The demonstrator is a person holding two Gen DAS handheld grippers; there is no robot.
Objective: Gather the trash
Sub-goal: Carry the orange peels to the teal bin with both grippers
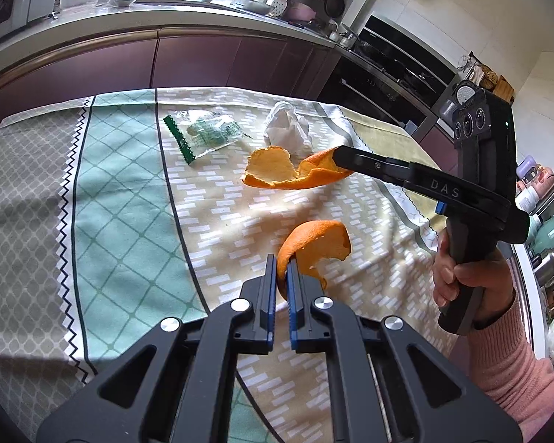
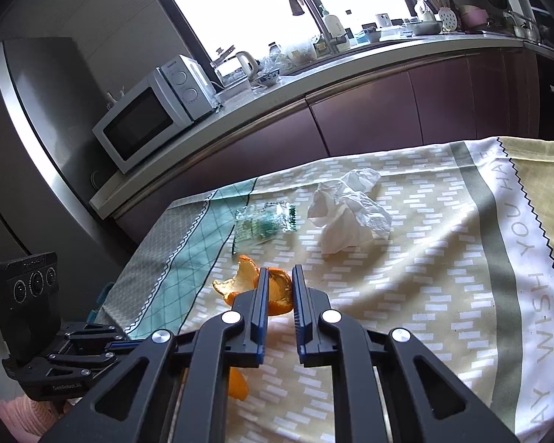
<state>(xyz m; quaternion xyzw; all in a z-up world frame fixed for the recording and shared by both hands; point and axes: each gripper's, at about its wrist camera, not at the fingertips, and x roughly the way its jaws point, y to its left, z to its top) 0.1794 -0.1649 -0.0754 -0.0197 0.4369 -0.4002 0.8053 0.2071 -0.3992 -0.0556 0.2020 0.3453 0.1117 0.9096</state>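
Observation:
My left gripper [image 1: 281, 263] is shut on a curled orange peel [image 1: 314, 243] and holds it above the patterned tablecloth [image 1: 122, 221]. My right gripper [image 2: 280, 277] is shut on a second, flatter orange peel [image 2: 277, 289], which also shows in the left wrist view [image 1: 277, 170] held off the cloth by the right gripper [image 1: 338, 157]. A crumpled white tissue [image 1: 288, 129] [image 2: 347, 210] lies on the cloth behind the peels. A clear plastic wrapper with green print [image 1: 203, 133] [image 2: 266, 221] lies to the left of the tissue.
The table's far edge faces dark purple cabinets [image 1: 203, 59] and a cluttered counter [image 2: 351, 59]. A microwave [image 2: 151, 114] stands at the counter's left end beside a fridge [image 2: 29, 129]. An oven [image 1: 387, 70] is at the right.

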